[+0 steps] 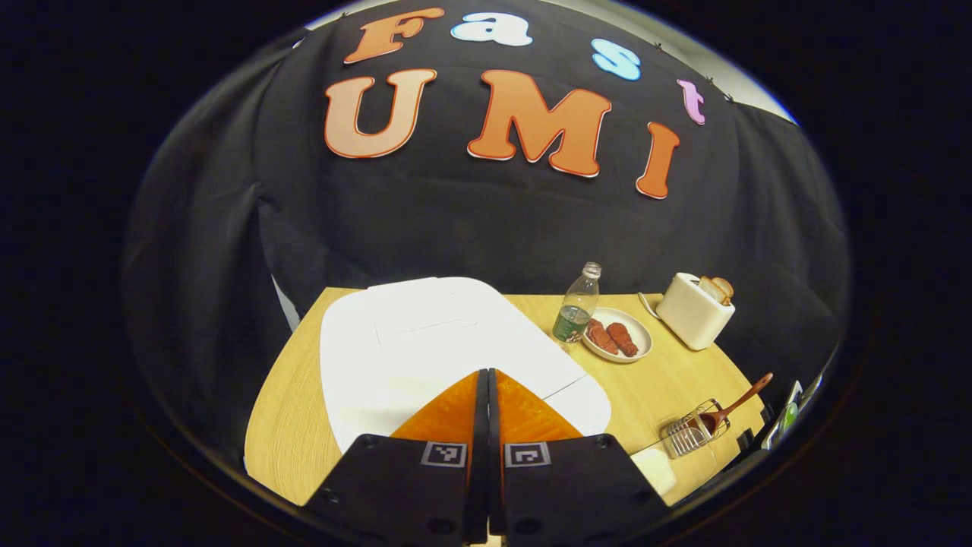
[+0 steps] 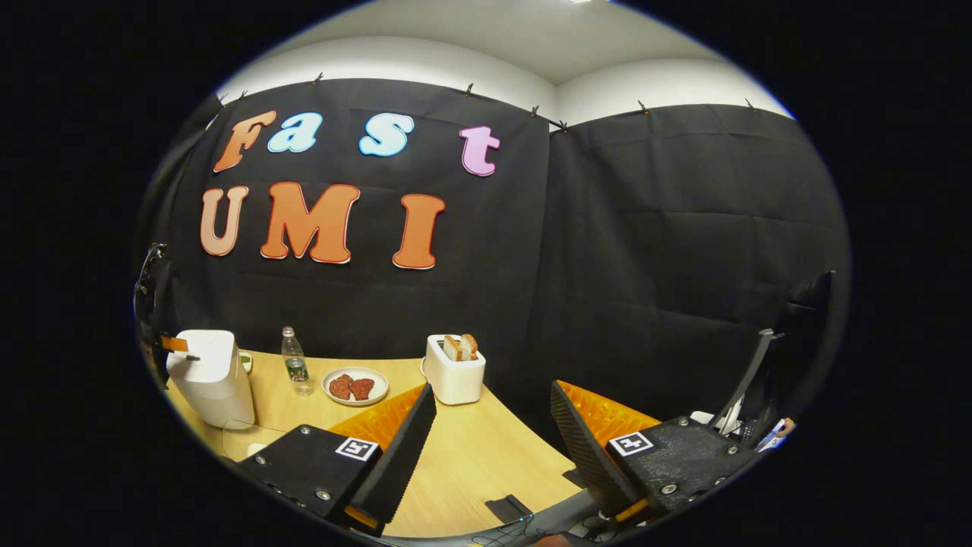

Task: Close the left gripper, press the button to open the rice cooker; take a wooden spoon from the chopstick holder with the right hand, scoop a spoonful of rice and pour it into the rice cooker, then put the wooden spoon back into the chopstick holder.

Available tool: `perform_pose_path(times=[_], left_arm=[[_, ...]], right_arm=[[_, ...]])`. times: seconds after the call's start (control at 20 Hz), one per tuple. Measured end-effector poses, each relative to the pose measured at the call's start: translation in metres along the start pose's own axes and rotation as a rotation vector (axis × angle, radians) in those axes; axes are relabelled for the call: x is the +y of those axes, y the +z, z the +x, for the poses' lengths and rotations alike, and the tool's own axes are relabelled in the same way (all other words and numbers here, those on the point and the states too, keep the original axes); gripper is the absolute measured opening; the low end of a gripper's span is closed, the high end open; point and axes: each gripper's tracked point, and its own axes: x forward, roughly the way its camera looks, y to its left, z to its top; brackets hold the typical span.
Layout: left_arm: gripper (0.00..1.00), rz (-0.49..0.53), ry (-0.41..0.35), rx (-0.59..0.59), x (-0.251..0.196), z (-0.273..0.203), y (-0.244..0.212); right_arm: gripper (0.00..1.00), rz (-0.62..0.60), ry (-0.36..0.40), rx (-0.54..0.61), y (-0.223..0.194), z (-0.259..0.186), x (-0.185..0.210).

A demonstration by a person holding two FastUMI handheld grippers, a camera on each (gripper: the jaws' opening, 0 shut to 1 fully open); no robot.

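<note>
The white rice cooker (image 1: 425,334) lies right under my left gripper (image 1: 490,372), lid down; the jaws are shut with nothing between them, their tips over the lid's near part. In the right gripper view the rice cooker (image 2: 209,376) stands at the table's far left, and the left gripper (image 2: 175,343) sits at its top edge. A wooden spoon (image 1: 740,396) leans in the wire chopstick holder (image 1: 691,433) near the table's right front. My right gripper (image 2: 492,389) hovers open and empty above the table's right end, far from the spoon.
A plastic bottle (image 1: 575,304), a plate of red food (image 1: 630,353) and a white toaster (image 1: 691,311) with bread stand along the back of the wooden table (image 1: 288,425). A pale container (image 1: 654,469) sits by the holder. Black cloth walls the table.
</note>
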Motion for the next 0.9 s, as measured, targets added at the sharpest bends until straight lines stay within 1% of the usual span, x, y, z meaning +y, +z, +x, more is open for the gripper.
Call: perform_pose_path(times=[0.2,0.25,0.3,0.35,0.45,0.5,0.55,0.65,0.75,0.8,0.85,0.9], left_arm=[[0.05,-0.027,-0.032,0.036,-0.006,0.009,-0.012],[0.05,-0.019,-0.022,0.050,-0.004,0.011,-0.016],[0.04,-0.005,-0.020,0.023,-0.003,0.015,-0.013],[0.05,-0.002,-0.014,0.034,-0.002,0.016,-0.014],[0.05,-0.022,-0.012,0.062,-0.002,0.014,-0.022],[0.05,-0.029,-0.014,0.039,0.000,0.016,-0.014],[0.05,-0.037,-0.015,0.048,-0.001,0.016,-0.018],[0.05,-0.040,0.002,0.020,0.001,0.011,-0.008],[0.05,-0.028,0.027,-0.094,0.000,-0.010,0.032],[0.05,-0.015,0.055,-0.156,0.005,-0.025,0.056],[0.05,-0.007,0.067,-0.219,0.006,-0.041,0.080],[0.05,-0.009,0.062,-0.251,0.003,-0.057,0.097]], right_arm=[[0.95,0.027,-0.026,0.038,-0.011,0.000,-0.005],[0.95,0.039,-0.027,0.039,-0.011,-0.002,-0.003],[0.95,0.044,-0.027,0.039,-0.012,-0.003,-0.003],[0.95,0.040,-0.027,0.042,-0.014,-0.004,-0.002],[0.95,0.028,-0.026,0.050,-0.017,-0.004,0.001],[0.95,0.030,-0.023,0.058,-0.020,-0.004,0.003],[0.95,0.040,-0.015,0.069,-0.023,-0.005,0.006],[0.95,0.059,0.009,0.081,-0.025,-0.007,0.014],[0.95,0.060,0.025,0.074,-0.023,-0.007,0.018],[0.95,0.058,0.032,0.073,-0.022,-0.005,0.023],[0.95,0.059,0.042,0.074,-0.023,-0.004,0.027],[0.95,0.060,0.055,0.075,-0.024,-0.003,0.031]])
